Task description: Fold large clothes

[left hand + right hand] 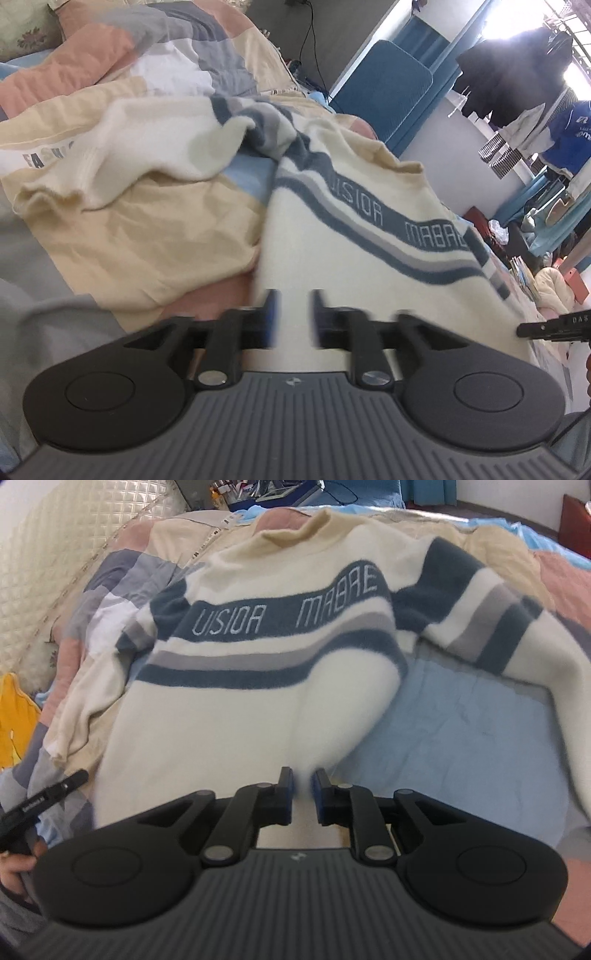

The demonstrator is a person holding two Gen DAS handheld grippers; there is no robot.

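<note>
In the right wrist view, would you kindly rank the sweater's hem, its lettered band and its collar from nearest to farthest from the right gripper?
From the right gripper:
1. Hem of the sweater, between the fingers.
2. Lettered band, mid-chest, above.
3. Collar, at the far top.

Each hand-held gripper (293, 314) (303, 795) is black, with a grey ribbed base at 6 o'clock, round silver screws, and blue pads (289, 794) on its fingers.
</note>
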